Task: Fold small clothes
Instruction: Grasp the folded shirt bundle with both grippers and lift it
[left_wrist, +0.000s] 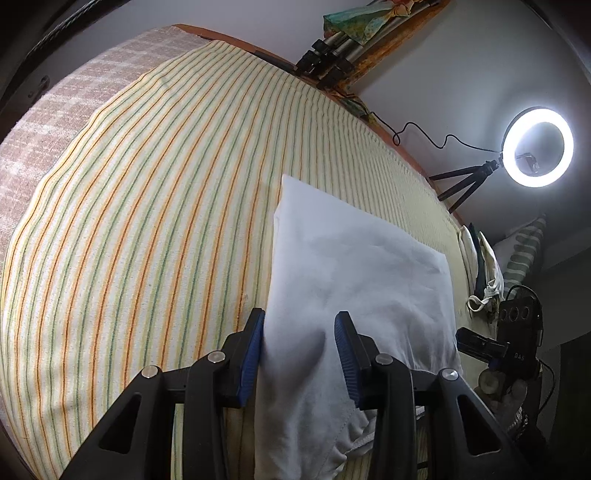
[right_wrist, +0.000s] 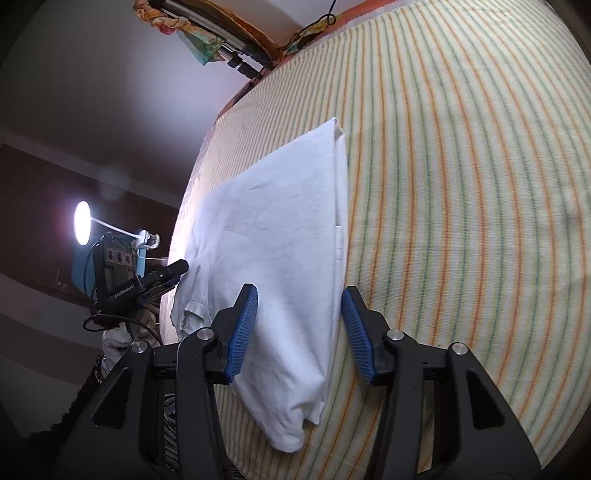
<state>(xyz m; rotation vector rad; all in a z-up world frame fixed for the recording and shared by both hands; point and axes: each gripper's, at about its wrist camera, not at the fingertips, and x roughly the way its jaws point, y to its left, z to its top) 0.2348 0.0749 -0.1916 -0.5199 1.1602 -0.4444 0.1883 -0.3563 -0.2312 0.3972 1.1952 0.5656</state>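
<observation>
Grippers: two; left gripper (left_wrist: 300, 354) and right gripper (right_wrist: 299, 330) both spread, straddling cloth edges.
Garments: one white garment (right_wrist: 273, 236), mid-frame, on striped sheet (right_wrist: 461, 184).

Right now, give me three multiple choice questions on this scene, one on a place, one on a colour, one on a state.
1. Where does the white garment lie?
A. on the striped bedsheet
B. on a chair
C. on the floor

2. What colour are the pads of the left tool?
A. red
B. blue
C. yellow

3. How do the right tool jaws stand?
A. shut on nothing
B. out of view
C. open, with cloth between them

Answers: 1 A, sheet shows all around it; 2 B, ribbed blue pads; 3 C, a wide gap shows.
</observation>
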